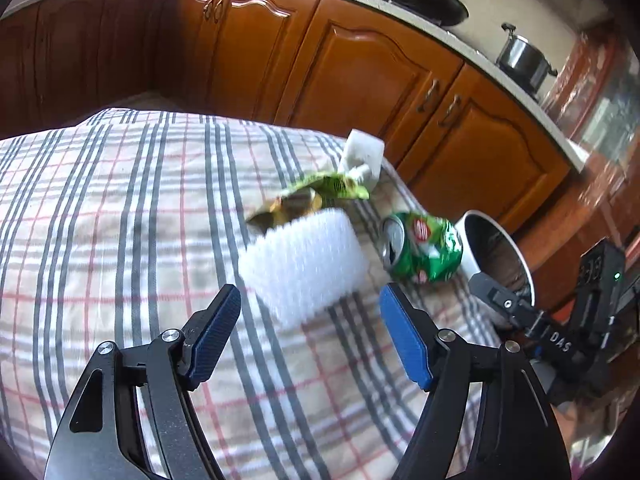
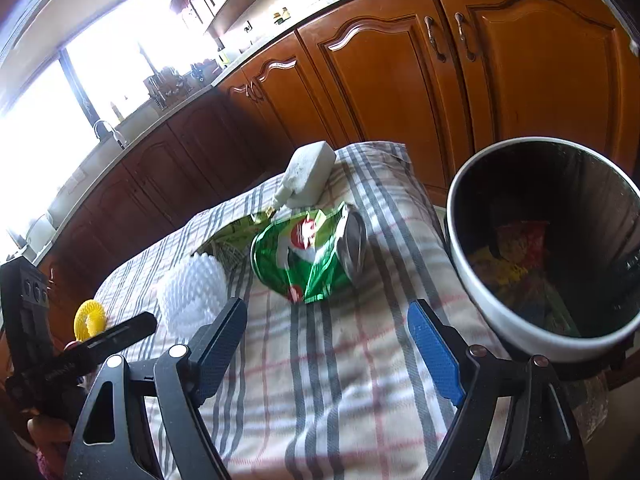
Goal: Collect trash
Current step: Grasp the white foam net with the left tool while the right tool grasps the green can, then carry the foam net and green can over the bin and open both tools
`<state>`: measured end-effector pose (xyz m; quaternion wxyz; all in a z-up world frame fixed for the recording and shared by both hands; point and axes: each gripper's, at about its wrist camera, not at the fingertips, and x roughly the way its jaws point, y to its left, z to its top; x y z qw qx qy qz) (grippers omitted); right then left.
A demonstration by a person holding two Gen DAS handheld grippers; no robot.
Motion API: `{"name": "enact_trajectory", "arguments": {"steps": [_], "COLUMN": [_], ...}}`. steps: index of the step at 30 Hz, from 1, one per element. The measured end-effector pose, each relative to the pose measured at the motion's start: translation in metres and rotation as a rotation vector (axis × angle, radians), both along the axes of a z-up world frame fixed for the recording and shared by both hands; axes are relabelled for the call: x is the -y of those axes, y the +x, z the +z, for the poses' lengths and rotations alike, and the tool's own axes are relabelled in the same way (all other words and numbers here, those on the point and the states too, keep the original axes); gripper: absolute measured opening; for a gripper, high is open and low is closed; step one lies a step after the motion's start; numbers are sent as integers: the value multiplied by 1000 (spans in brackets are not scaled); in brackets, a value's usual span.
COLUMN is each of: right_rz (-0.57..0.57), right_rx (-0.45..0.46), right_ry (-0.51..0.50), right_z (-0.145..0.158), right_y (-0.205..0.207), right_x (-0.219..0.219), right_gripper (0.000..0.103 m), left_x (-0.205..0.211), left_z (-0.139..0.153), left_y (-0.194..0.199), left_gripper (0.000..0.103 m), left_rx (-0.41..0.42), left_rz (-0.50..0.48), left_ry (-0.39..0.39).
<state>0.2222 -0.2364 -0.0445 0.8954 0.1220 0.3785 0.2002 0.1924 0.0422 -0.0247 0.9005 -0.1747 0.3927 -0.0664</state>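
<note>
Spreading wide, my left jaws (image 1: 310, 306) hold nothing, with a white foam piece (image 1: 304, 266) just ahead of them on the plaid-covered counter (image 1: 120, 220). My right jaws (image 2: 330, 320) also stand wide and empty, facing a crushed green can (image 2: 308, 258). Beyond it lie a green wrapper (image 1: 320, 192) and a white block (image 2: 310, 174). Right of the can stands the bin (image 2: 480, 292), trash inside.

Both grippers are alike: the left gripper (image 1: 310, 314) and right gripper (image 2: 326, 326) have black angular linkage arms, round silver screws at the joints, and ribbed blue pads (image 2: 436, 354) lining their fingers.
</note>
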Motion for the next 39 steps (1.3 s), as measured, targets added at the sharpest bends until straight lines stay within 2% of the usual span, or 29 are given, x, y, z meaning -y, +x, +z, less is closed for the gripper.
{"name": "enact_trajectory", "arguments": {"steps": [5,7,9,10,11,12,13,14,17,25,33,39], "right_rz": [-9,-6,-5,-11,-17,-17,-9,-2,2,-17,-77,-124], "right_rx": [5,2,-5,-6,-8,-19,-38,-50,-19,49,88,88], "right_ry": [12,13,0,-12,-23,-33,-32,-24,-37,-32,-17,-16], "right_z": [1,-1,-4,-7,-9,-12,-16,-19,-16,6,26,29], "right_y": [21,29,38,42,45,48,51,53,46,17,-12,-26], "right_x": [-3,-5,-8,-9,-10,-11,-12,-13,-14,5,45,75], "right_gripper": [84,84,80,74,58,38,28,25,20,20,20,20], "left_x": [-4,-4,0,5,7,10,13,15,22,48,82,108], "left_z": [-9,-18,-24,-26,-27,-27,-26,-25,-18,4,16,21], "left_y": [21,29,33,35,35,34,32,30,22,5,0,-2], "left_gripper": [74,70,46,41,34,26,24,22,19,19,19,19], "left_rx": [-29,-57,-72,-79,-79,-74,-67,-60,-33,24,50,58], "left_rz": [15,9,-11,-27,-36,-47,-61,-73,-102,-170,-244,-289], "left_ry": [-5,-5,-2,10,17,21,24,27,18,16,27,39]}}
